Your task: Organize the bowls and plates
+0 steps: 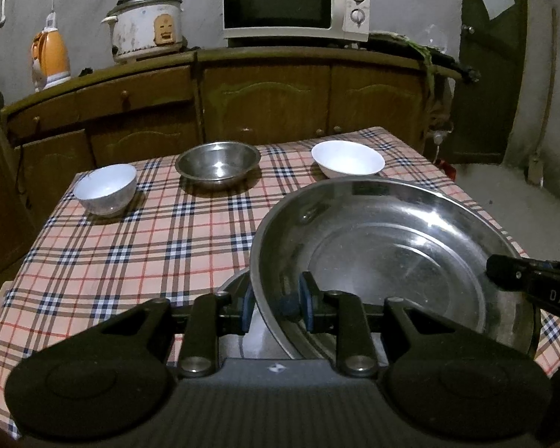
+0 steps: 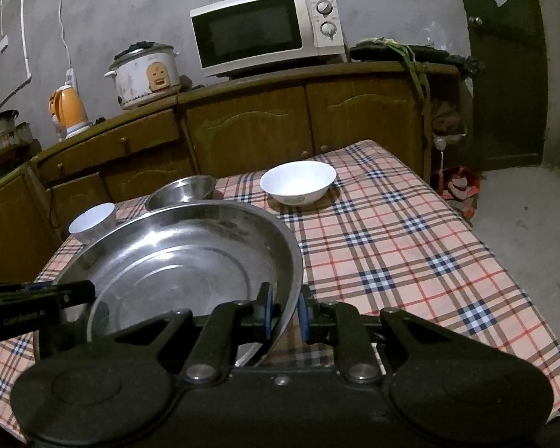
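A large steel plate (image 1: 392, 254) (image 2: 175, 261) is held over the near part of the plaid-clothed table (image 1: 130, 254) (image 2: 410, 261). My left gripper (image 1: 276, 302) is shut on its left rim and my right gripper (image 2: 285, 311) is shut on its right rim. Each gripper's tip shows at the edge of the other's view. The edge of another dish (image 1: 235, 283) peeks out beneath the plate. At the table's far side stand a small white bowl (image 1: 106, 188) (image 2: 91, 222), a steel bowl (image 1: 218, 164) (image 2: 183, 190) and a wide white bowl (image 1: 349, 158) (image 2: 298, 181).
Behind the table runs a wooden cabinet (image 1: 265, 100) bearing a microwave (image 1: 295, 2), a rice cooker (image 1: 145, 26) and an orange kettle (image 1: 52, 59). A dark door (image 2: 504, 74) and bare floor (image 2: 522, 224) lie to the right of the table.
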